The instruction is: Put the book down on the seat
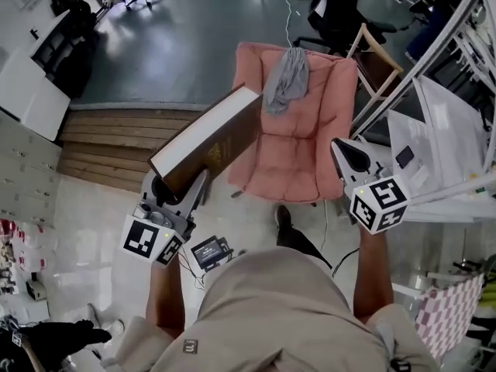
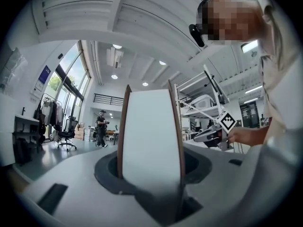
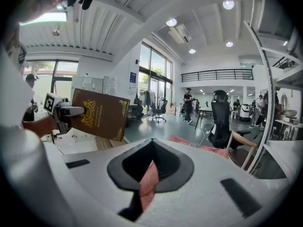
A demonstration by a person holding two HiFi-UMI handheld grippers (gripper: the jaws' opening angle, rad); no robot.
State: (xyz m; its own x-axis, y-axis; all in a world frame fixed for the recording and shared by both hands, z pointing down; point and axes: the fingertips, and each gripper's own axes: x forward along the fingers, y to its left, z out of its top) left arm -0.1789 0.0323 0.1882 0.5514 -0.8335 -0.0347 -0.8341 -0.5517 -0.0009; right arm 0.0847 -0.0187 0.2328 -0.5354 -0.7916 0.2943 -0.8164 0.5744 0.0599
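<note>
A thick book [image 1: 209, 138] with a brown cover and white page edges is held tilted up over the floor, left of the pink armchair [image 1: 298, 149]. My left gripper [image 1: 177, 184] is shut on the book's lower end. In the left gripper view the book [image 2: 150, 136] stands upright between the jaws and fills the middle. My right gripper [image 1: 350, 155] hangs by the armchair's right arm, shut and holding nothing. The right gripper view shows the book's gold-printed cover [image 3: 100, 113] at the left and the pink armchair [image 3: 189, 143] beyond the jaws.
A grey cloth [image 1: 287, 76] hangs over the armchair's back. Wooden steps [image 1: 116, 142] lie to the left. A white shelf rack [image 1: 457, 91] stands close on the right, a wooden chair [image 1: 372, 60] and a black office chair [image 1: 337, 14] behind. A small device [image 1: 211, 250] lies on the floor.
</note>
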